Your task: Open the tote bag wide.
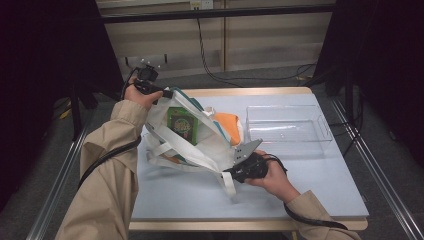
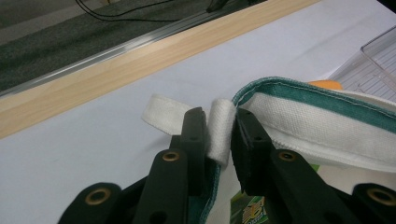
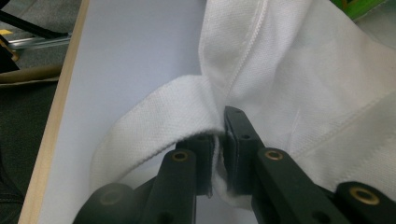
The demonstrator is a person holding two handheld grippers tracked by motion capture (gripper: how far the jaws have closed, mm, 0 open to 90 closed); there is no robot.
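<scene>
- the white tote bag with teal trim lies left of centre on the tabletop, mouth held open, a green packet inside and something orange, perhaps a second item, at its 2 o'clock.
- left tool pinches a white strap at the bag's 11 o'clock rim.
- right tool is pressed together on white fabric at the bag's 4 o'clock.
- a clear tray stands at the bag's 3 o'clock, apart.

Dim, even overhead light; dark surroundings swallow the edges, close views slightly soft, no glare.
</scene>
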